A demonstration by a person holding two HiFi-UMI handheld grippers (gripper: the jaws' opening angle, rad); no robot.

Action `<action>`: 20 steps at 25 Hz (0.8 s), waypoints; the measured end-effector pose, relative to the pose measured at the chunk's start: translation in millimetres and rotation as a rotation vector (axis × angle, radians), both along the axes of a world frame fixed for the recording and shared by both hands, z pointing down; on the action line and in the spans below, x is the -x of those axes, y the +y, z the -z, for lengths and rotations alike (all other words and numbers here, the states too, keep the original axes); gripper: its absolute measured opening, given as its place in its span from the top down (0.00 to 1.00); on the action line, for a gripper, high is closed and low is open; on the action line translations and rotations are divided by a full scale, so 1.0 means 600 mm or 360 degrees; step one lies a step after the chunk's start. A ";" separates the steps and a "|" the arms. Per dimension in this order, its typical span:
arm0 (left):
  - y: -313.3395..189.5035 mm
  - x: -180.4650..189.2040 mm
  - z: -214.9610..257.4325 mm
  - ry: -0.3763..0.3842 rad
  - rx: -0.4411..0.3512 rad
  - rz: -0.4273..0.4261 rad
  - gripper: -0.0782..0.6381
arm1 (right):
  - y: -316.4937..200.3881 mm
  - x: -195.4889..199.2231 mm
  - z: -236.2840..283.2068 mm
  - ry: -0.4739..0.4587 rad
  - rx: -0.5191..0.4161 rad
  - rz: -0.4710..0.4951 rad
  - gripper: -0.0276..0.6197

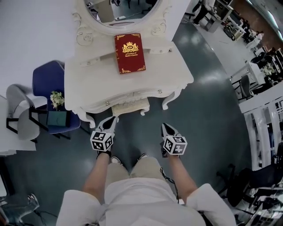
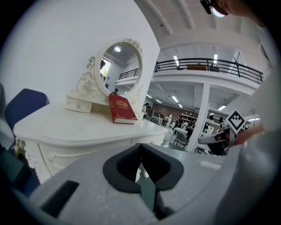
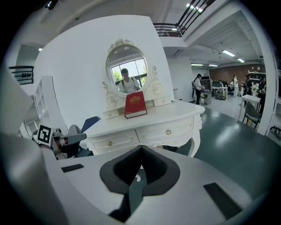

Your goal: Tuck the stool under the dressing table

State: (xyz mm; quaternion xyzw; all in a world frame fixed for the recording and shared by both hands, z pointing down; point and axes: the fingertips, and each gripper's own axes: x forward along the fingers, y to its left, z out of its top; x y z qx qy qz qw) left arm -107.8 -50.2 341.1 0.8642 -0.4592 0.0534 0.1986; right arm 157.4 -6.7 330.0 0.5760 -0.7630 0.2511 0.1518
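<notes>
Cream stool [image 1: 130, 107] sits under dressing table [image 1: 95, 84]; left tool [image 1: 112, 119], right tool [image 1: 165, 126] clenched empty.

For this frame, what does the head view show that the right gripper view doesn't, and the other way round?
Only the head view: the stool, its cream seat edge showing under the table front, and the person's legs seen from above.
Only the right gripper view: the drawer fronts with their knobs, a person reflected in the glass, and the right gripper close up, jaws shut on nothing.
Both: the white dressing table, the red book, the mirror, the blue chair and the left gripper.
</notes>
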 end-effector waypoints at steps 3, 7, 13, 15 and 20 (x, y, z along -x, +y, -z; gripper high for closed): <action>-0.003 0.011 0.050 0.0001 -0.0071 0.0016 0.87 | 0.011 -0.011 0.043 0.0014 -0.0068 -0.0002 0.96; -0.005 0.019 0.110 0.0018 -0.0179 0.0034 0.87 | 0.008 -0.012 0.093 0.0006 -0.0168 0.0004 0.96; 0.012 0.023 0.185 -0.0005 -0.0274 0.0032 0.87 | 0.004 -0.004 0.185 0.0018 -0.0338 0.0066 0.96; 0.015 0.033 0.207 -0.0005 -0.0298 0.0033 0.87 | 0.001 -0.010 0.216 0.0024 -0.0391 0.0065 0.96; 0.021 0.074 0.260 -0.0032 -0.0366 0.0094 0.87 | 0.002 -0.044 0.278 0.0029 -0.0492 0.0041 0.96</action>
